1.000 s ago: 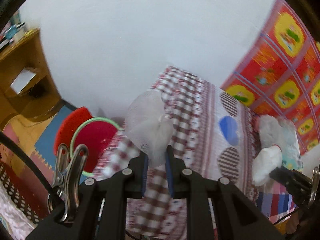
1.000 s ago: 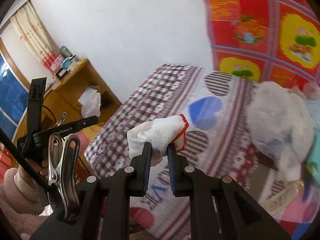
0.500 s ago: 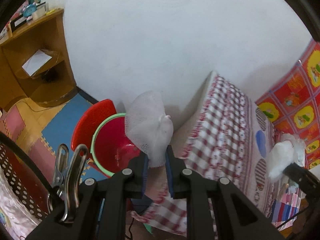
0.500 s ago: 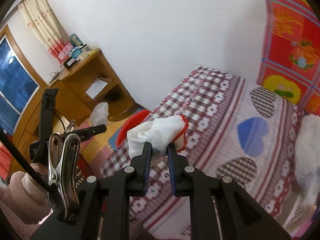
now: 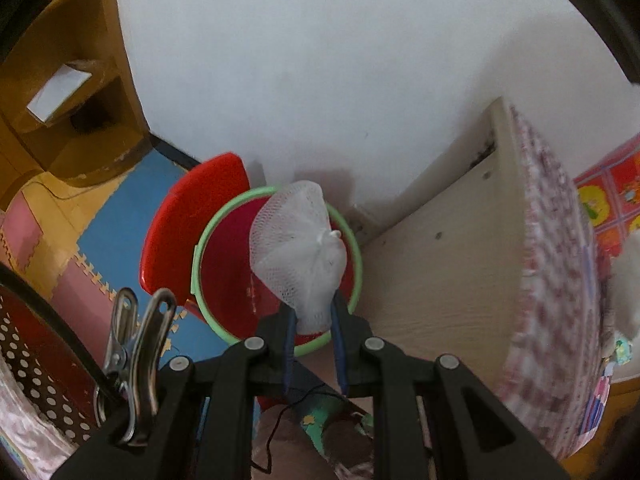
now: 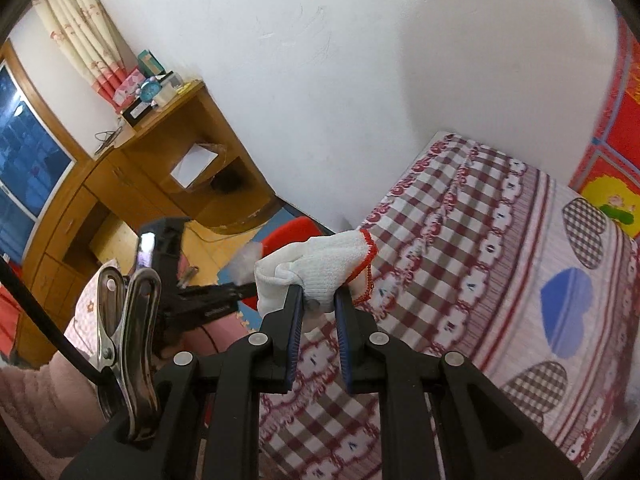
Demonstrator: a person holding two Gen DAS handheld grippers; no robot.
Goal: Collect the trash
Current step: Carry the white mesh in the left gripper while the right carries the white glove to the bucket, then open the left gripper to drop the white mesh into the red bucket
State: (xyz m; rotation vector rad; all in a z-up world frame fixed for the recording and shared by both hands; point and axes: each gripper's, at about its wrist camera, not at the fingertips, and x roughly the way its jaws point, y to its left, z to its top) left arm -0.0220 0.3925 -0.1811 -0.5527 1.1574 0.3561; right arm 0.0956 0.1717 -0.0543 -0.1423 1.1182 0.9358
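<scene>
Both grippers carrying trash toward the bucket

The left gripper [image 5: 313, 322] has swung from the bed [image 5: 552, 280] to above the red bucket [image 5: 224, 264], pinching a white mesh wad [image 5: 298, 256]; the right gripper [image 6: 318, 304] clamps a white glove [image 6: 320, 266] (red-edged cuff) over the bedspread [image 6: 480, 264].

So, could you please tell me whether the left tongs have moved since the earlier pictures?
Yes. The left tongs, shut on the white mesh bundle, have swung from over the checked bed to above the red bin.
</scene>
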